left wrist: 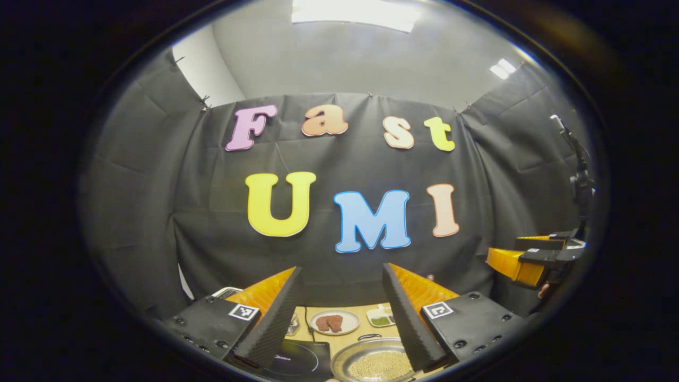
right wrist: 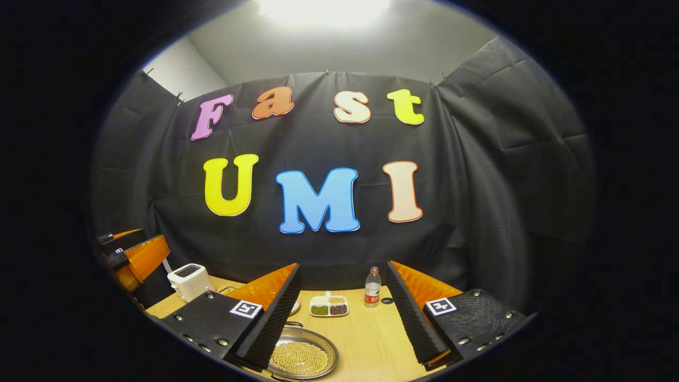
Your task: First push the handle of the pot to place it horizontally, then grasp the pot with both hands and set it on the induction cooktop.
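Both grippers (left wrist: 342, 313) (right wrist: 342, 313) spread wide, aloft — pot (right wrist: 302, 353) at table (right wrist: 371, 334) edge

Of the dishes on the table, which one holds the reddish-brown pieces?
The round plate behind the pot. The pot holds yellowish grains, and the divided dish holds green, pale and dark fillings.

A wooden table (right wrist: 371, 334) carries pot (right wrist: 302, 356), cooktop (left wrist: 297, 361), toaster (right wrist: 190, 280), bottle (right wrist: 372, 287) and dishes.

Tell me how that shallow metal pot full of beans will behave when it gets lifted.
The pot looks rigid, so it should not flex. Its shallow rim and loose beans suggest spilling if tilted; keep it level. The smooth metal may slip between the fingers.
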Available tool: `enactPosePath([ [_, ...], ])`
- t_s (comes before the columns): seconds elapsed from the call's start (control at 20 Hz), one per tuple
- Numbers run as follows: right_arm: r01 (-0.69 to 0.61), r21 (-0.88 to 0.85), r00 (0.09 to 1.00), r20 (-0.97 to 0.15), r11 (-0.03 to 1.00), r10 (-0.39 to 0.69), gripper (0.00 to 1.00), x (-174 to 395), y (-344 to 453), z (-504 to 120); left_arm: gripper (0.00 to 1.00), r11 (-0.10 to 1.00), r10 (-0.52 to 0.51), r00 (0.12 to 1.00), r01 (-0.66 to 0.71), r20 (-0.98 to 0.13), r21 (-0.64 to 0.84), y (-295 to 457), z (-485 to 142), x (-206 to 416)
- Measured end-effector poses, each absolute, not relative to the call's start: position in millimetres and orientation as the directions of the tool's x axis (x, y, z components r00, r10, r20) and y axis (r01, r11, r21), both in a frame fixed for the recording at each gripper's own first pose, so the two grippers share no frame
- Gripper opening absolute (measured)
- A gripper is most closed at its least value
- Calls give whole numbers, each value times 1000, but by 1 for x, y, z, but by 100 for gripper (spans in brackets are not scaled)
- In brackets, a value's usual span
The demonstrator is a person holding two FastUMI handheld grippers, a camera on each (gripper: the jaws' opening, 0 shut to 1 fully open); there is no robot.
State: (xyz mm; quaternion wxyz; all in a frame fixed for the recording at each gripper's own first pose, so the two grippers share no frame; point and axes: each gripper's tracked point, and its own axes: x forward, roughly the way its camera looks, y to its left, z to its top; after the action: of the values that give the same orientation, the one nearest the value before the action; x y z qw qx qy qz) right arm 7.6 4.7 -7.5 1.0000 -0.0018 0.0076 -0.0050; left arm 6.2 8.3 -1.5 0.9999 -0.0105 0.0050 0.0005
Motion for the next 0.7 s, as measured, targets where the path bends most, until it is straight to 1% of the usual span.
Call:
enactPosePath([
  [0.05, 10, 0, 1000, -19, 1000, -10, 96, 8, 6, -10, 95, 1000, 4, 1000, -4, -10, -17, 11, -3, 8],
  [0.1, 11, 1, 1000, -24, 1000, -11, 96, 10, 6, -12, 98, 1000, 5, 1000, -5, -10, -14, 13, -2, 8],
  [0.2, 8, 0, 999, -36, 1000, -8, 96, 12, 9, -18, 96, 1000, 14, 1000, -14, -7, -6, 18, -3, 7],
  [0.25, 4, -3, 999, -43, 1000, -4, 96, 13, 11, -23, 98, 1000, 21, 1000, -21, -7, -2, 22, -4, 6],
  [0.4, -17, -9, 997, -74, 1000, 16, 96, 16, 19, -35, 98, 999, 43, 999, -43, -14, -2, 29, -7, 4],
  [0.45, -24, -9, 996, -87, 1000, 23, 96, 17, 22, -41, 96, 999, 47, 999, -47, -17, -5, 31, -9, 4],
  [0.5, -28, -10, 994, -101, 1000, 27, 96, 17, 24, -46, 98, 999, 50, 999, -50, -21, -5, 33, -11, 3],
  [0.65, -35, -14, 985, -171, 999, 32, 96, 18, 30, -70, 96, 999, 49, 998, -50, -40, 0, 36, -19, 3],
  [0.7, -45, -9, 979, -197, 999, 42, 74, 17, 33, -78, 95, 999, 49, 998, -49, -45, 2, 37, -21, 3],
])
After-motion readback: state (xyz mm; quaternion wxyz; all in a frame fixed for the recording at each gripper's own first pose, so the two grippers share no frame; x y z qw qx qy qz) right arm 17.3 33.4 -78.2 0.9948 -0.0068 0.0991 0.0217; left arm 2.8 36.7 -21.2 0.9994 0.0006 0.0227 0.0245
